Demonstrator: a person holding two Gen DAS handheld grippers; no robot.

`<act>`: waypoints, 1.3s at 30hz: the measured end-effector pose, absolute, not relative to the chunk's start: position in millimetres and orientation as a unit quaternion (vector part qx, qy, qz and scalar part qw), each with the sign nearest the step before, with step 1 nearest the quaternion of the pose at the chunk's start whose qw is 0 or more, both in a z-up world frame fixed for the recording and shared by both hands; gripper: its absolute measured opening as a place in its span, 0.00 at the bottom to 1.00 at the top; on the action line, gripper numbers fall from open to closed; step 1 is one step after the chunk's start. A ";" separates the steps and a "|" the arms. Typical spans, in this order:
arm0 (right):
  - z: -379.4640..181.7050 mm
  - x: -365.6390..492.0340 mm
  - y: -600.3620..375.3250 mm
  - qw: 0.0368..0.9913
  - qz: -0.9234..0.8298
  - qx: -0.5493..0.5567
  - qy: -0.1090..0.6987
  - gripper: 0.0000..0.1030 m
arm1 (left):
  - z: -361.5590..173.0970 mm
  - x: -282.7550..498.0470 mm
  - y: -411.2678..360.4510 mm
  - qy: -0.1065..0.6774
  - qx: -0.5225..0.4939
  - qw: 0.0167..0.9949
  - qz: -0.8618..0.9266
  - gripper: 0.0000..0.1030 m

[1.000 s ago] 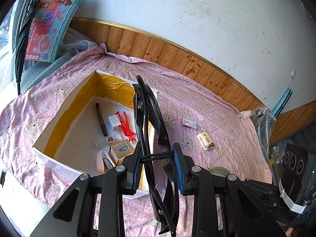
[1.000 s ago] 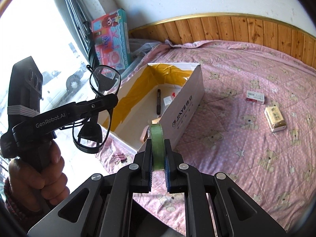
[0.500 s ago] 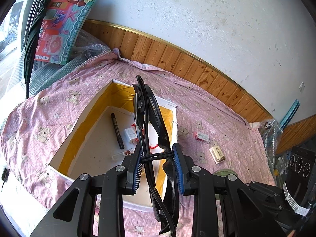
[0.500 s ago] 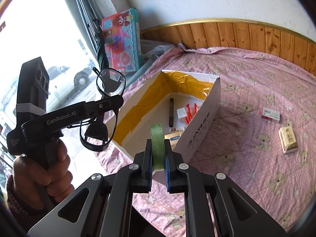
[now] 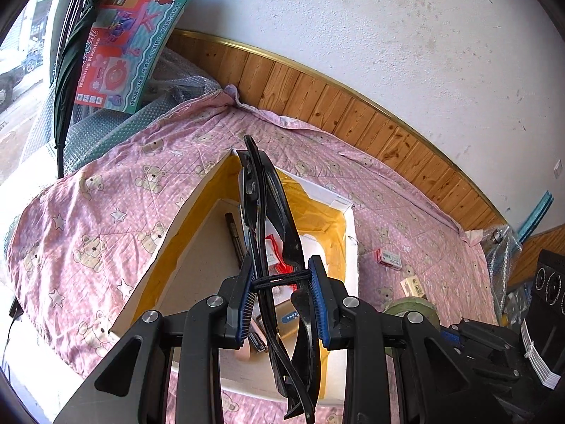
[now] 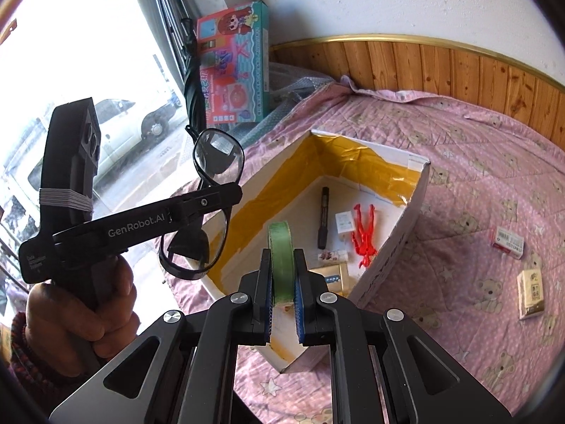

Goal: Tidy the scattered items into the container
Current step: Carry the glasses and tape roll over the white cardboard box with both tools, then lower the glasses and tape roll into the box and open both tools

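Both tools have moved over the box [image 6: 388, 157], left [image 5: 282, 275] apparently clamping glasses [image 5: 268, 212], right [image 6: 282, 268] gripping tape [image 6: 280, 247].

In the left wrist view, the glasses [image 5: 268, 233] hide part of the marker [image 5: 235, 236], and the tape roll [image 5: 411, 309] sits half-hidden at lower right.

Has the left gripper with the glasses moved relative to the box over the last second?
Yes. The left gripper, shut on the glasses, has advanced over the box.
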State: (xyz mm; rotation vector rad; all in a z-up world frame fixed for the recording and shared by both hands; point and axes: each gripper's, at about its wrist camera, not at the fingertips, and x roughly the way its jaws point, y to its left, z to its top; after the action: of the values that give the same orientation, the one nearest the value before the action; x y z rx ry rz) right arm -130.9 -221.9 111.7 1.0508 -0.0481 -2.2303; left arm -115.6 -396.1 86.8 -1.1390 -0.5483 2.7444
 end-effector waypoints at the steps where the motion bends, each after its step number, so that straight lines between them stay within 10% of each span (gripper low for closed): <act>1: 110.8 -133.9 -224.2 0.332 -0.853 0.403 -0.016 0.10 | 84.4 -118.2 -397.6 -0.181 -0.379 0.058 0.905 0.29; 39: 56.1 -216.1 -286.6 0.314 -0.817 0.481 0.057 0.10 | 23.8 -172.1 -403.9 -0.132 -0.460 0.038 0.877 0.30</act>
State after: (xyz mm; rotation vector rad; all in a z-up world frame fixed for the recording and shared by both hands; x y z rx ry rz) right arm -216.1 -286.6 56.1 1.2688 0.1502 -2.1529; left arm -172.1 -403.9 23.8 -1.4104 -0.4060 2.6912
